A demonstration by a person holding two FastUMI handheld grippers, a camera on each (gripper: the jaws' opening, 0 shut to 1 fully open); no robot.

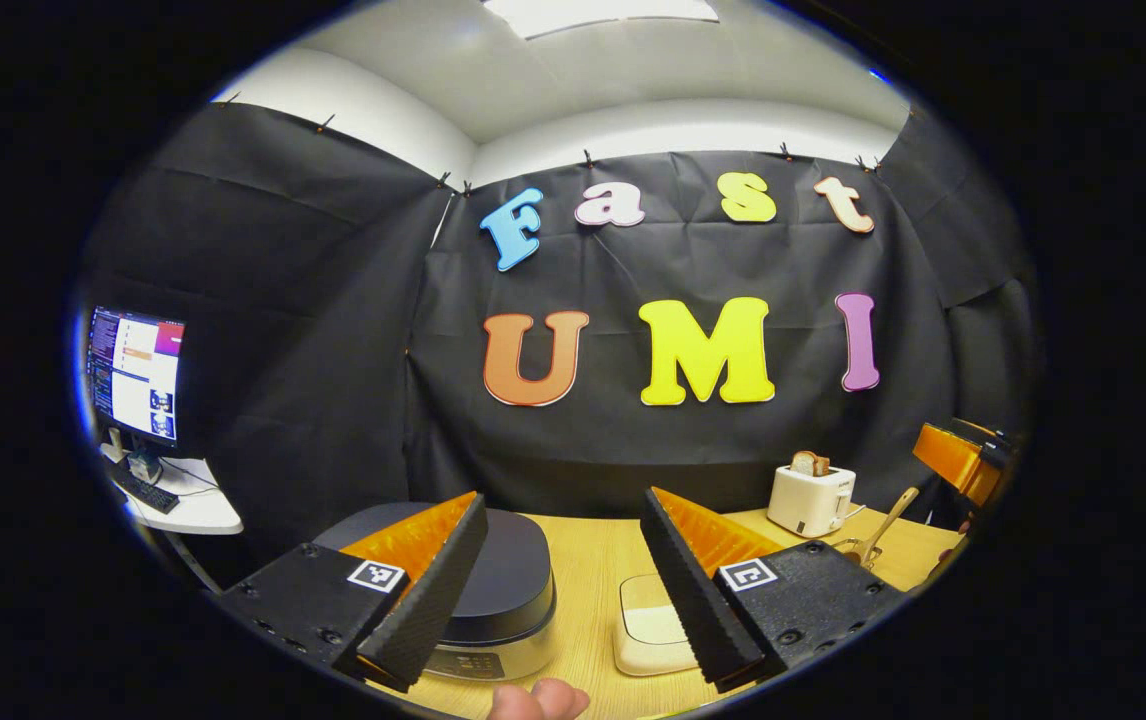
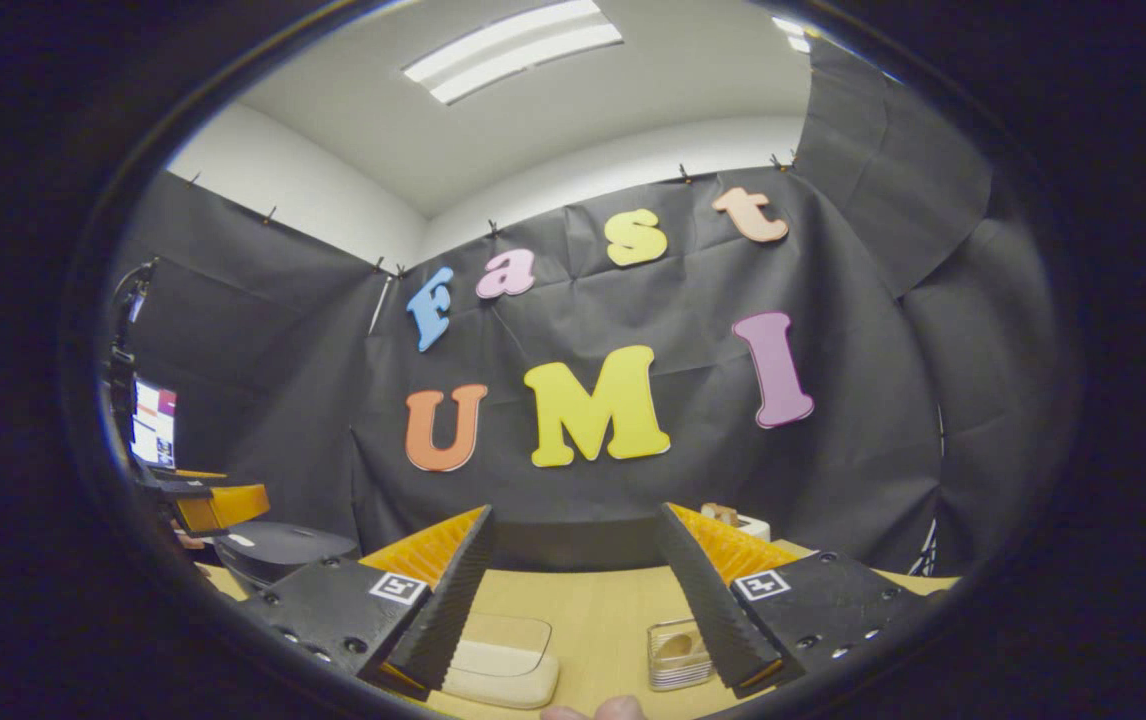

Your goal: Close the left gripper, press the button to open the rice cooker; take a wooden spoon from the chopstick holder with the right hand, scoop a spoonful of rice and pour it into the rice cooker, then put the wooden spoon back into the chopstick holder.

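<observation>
Hovering over the counter point(image 1: 593, 570), both the left gripper point(image 1: 563, 590) and right gripper point(image 2: 573, 600) gape wide, empty; rice cooker point(image 1: 503, 590) lid down, wooden spoon point(image 1: 883, 530) standing in its holder: start or finish alike

Both views are bright enough and sharp in the middle. Light comes from long lamps in the ceiling point(image 2: 513, 50); they glow almost pure white. The black wall cloth point(image 1: 333, 330) stays dark. The wooden table point(image 1: 593, 570) shines softly. Straight lines bend near the round edges. The monitor point(image 1: 133, 372) on the far left glares and looks fuzzy.
</observation>
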